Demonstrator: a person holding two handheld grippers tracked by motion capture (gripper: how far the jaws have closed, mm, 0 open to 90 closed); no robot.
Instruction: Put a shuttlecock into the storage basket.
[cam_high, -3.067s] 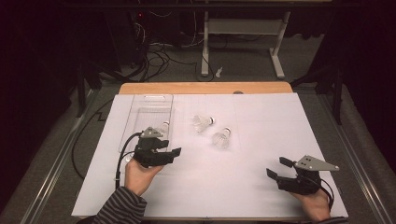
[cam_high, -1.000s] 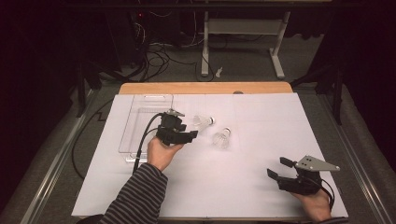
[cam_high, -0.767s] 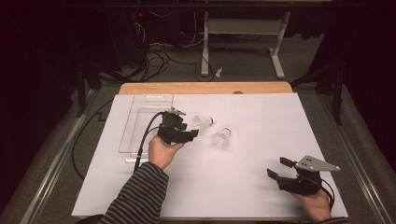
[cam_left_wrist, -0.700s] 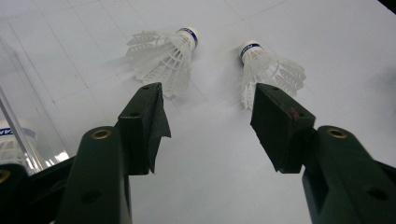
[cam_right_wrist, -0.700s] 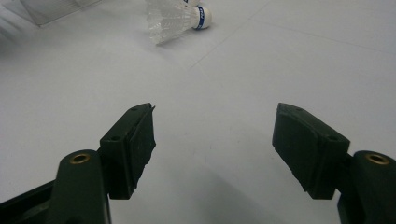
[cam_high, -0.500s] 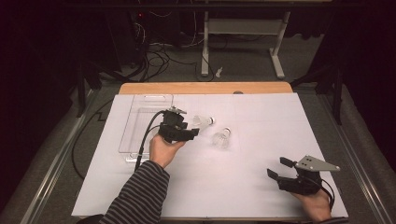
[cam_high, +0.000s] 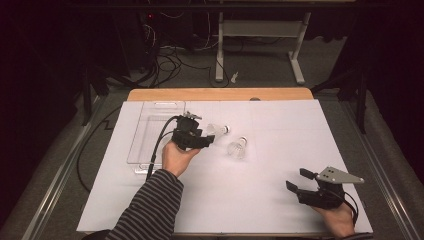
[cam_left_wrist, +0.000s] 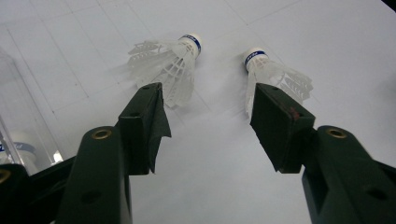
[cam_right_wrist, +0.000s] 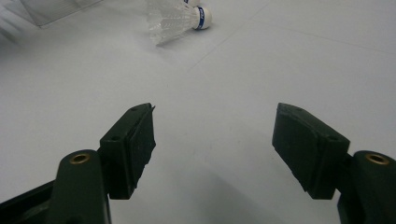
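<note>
The left gripper (cam_high: 204, 141) has its jaws wide and holds nothing. It sits just left of two shuttlecocks lying near the middle of the table: the far shuttlecock (cam_high: 218, 130) and the near shuttlecock (cam_high: 237, 148). To do this well, I think it should pick one, line up on it, and close gently, since the skirt looks soft. A clear box (cam_high: 147, 127) waits at the far left. The right gripper (cam_high: 296, 181) rests wide at the near right. White paper (cam_high: 280, 130) covers the table; the room behind is dark, with cables (cam_high: 170, 55) on the floor.
</note>
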